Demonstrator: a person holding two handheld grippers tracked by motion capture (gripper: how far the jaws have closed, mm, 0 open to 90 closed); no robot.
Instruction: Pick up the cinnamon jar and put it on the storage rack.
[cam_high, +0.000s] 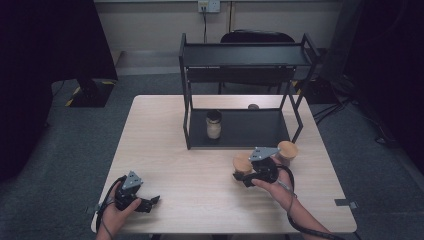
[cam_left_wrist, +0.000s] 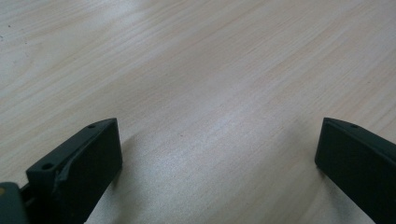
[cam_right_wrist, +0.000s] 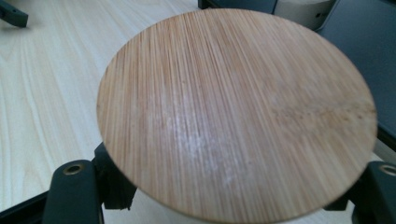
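A jar with a round bamboo lid (cam_high: 242, 163) is held just above the table in front of the black shelf. My right gripper (cam_high: 245, 175) is shut on it below the lid. In the right gripper view the bamboo lid (cam_right_wrist: 233, 112) spreads over both black jaws, and my right gripper (cam_right_wrist: 229, 172) grips the pale jar body underneath. A second bamboo-lidded jar (cam_high: 288, 149) stands just behind that hand. A jar with a black lid (cam_high: 213, 125) stands on the shelf's lower tier. My left gripper (cam_high: 150, 202) rests near the table's front left corner, open (cam_left_wrist: 219, 126) over bare wood.
The black two-tier shelf (cam_high: 245, 55) stands at the back middle of the wooden table (cam_high: 165, 150). Its dark lower tier (cam_right_wrist: 364, 56) lies close ahead of the held jar. A small dark round object (cam_high: 253, 106) sits behind the shelf. A chair stands beyond the table.
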